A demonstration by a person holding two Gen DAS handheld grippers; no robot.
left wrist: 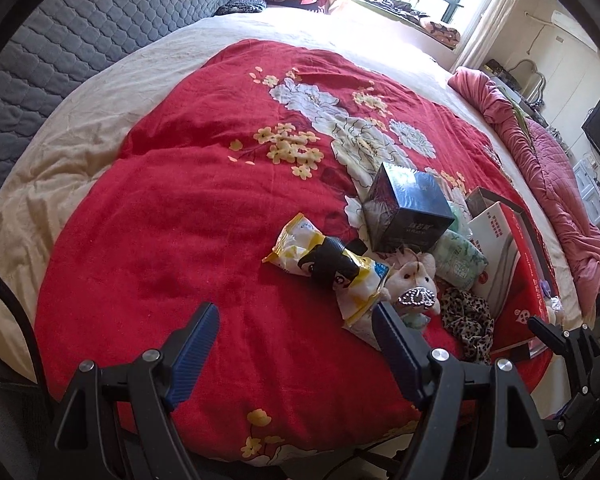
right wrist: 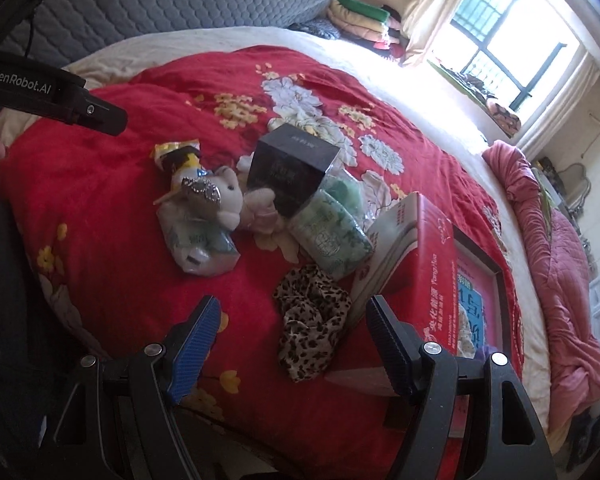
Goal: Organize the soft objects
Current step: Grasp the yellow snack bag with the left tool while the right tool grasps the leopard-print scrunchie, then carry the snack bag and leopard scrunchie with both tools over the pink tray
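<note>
The left gripper (left wrist: 296, 324) has its blue-padded jaws spread wide with nothing between them, hanging over the red floral blanket (left wrist: 172, 208) on the bed. Just past its right finger lies a yellow and white snack bag (left wrist: 320, 256) with a cartoon face, and touching that bag is a small white plush toy (left wrist: 414, 276) with a sparkly piece on its front. Beside the plush, nearer the bed's edge, sits a crumpled leopard-print cloth (left wrist: 470, 316).

The right gripper (right wrist: 292, 320) is spread just as wide and empty, and the leopard-print cloth (right wrist: 310, 320) lies on the blanket directly ahead between the lines of its two fingers, not touched by either. Against the cloth's right side stands a red and white cardboard box (right wrist: 420, 264), tilted, with its flap open. Further out are a green-patterned soft pack (right wrist: 332, 240), a clear wrapped tissue pack (right wrist: 198, 248) under the plush toy (right wrist: 228, 200), and a black box (right wrist: 290, 164) behind them all.

A rumpled pink quilt (right wrist: 552, 280) runs along the far side of the bed, well apart from the pile, and a grey quilted headboard (left wrist: 80, 40) stands at the other side
</note>
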